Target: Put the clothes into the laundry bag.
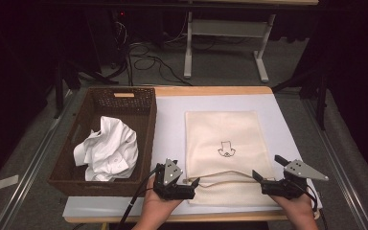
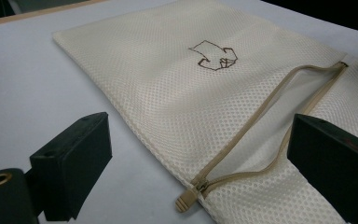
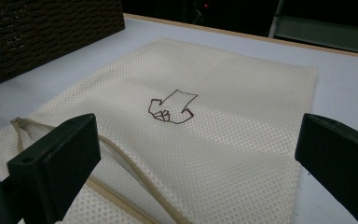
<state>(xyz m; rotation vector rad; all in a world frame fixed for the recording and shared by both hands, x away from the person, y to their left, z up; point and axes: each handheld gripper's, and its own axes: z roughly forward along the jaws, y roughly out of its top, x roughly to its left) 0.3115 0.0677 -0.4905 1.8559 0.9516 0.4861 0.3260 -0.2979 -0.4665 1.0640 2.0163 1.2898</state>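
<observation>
The bag (image 2: 177,98) is showing as cream mesh cloth, finely perforated and matt, with a tan zipper (image 2: 256,126) and a dull plastic-looking pull (image 2: 185,200); a dark brown stitched emblem (image 3: 172,108) is sitting at its centre. At 9 o'clock from it, the basket (image 1: 146,124) is looking like dark brown woven wicker, rough, holding crumpled white cloth (image 1: 108,148). The table top (image 1: 170,124) is appearing smooth, matt and pale, edged in light wood. The 2 jaws of the left gripper (image 2: 200,158) are looking like matt black plastic.

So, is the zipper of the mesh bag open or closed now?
Open. The zipper on the mesh bag gapes, its two tape edges apart, with the pull at one end.
</observation>
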